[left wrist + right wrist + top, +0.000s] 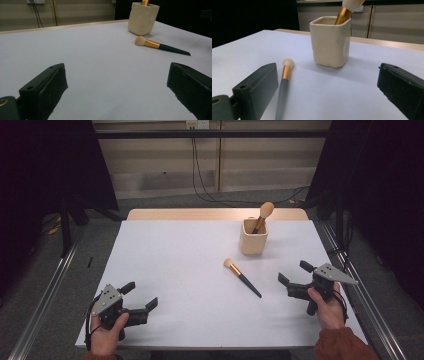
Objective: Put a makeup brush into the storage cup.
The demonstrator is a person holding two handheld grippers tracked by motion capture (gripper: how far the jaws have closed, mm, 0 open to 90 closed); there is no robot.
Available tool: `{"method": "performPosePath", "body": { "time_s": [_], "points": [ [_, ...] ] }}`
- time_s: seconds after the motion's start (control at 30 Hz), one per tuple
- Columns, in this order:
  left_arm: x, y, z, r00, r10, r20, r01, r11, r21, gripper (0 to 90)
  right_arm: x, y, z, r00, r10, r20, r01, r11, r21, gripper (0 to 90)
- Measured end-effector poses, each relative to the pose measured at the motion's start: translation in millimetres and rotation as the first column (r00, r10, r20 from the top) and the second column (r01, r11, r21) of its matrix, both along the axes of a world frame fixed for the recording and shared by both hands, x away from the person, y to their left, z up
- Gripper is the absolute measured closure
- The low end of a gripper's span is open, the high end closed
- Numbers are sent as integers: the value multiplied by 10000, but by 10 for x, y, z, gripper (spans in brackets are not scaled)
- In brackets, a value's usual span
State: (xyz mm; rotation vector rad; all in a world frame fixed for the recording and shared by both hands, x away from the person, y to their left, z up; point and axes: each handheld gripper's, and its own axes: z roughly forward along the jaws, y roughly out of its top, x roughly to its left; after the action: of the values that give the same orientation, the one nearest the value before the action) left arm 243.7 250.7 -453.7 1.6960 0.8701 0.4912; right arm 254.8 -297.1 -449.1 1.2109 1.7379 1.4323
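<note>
A makeup brush [242,277] with a dark handle, gold ferrule and pale bristles lies flat on the white table [180,270], just right of centre. Behind it stands a cream square cup [253,237] with a second brush [263,215] leaning inside, bristles up. My left gripper [140,295] rests at the front left corner, open and empty, far from both. My right gripper [295,273] sits at the right, open and empty, a short way from the lying brush's handle tip. The brush [283,87] lies by the near jaw, with the cup [330,42] beyond. From the left, brush [160,46] and cup [143,18] sit far off.
The table's far edge shows a bare wooden strip [215,214]. Metal rails [45,305] run along both sides of the table on the floor. Cables [200,175] hang down the back wall. Wide bare tabletop lies between the two grippers.
</note>
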Motion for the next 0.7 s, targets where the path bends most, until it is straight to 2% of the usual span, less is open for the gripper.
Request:
{"method": "performPosePath", "body": {
  "time_s": [0.17, 0.37, 0.4, 0.53, 0.7],
  "points": [
    [-41, -1, 17, 9999, 117, 64, -117, 9999, -26, 25, -195, -19, -53, 9999, -117, -95, 116, 9999, -109, 23],
    [-63, 11, 21, 9997, 228, 112, -227, 9997, -67, 25, -407, -72, -63, 9995, -259, -155, 262, 9994, 208, 21],
    [-62, 14, 19, 9995, 290, 108, -289, 9995, -107, 25, -435, -88, -74, 9996, -219, -159, 221, 9997, 134, 20],
    [-67, 16, 20, 9994, 314, 129, -313, 9995, -81, 25, -484, -139, -107, 9993, -262, -281, 267, 9995, 193, 27],
    [-49, 19, 14, 9993, 340, 132, -339, 9994, -40, 23, -498, -132, -101, 9996, -205, -177, 210, 9993, 319, 26]
  ]
}}
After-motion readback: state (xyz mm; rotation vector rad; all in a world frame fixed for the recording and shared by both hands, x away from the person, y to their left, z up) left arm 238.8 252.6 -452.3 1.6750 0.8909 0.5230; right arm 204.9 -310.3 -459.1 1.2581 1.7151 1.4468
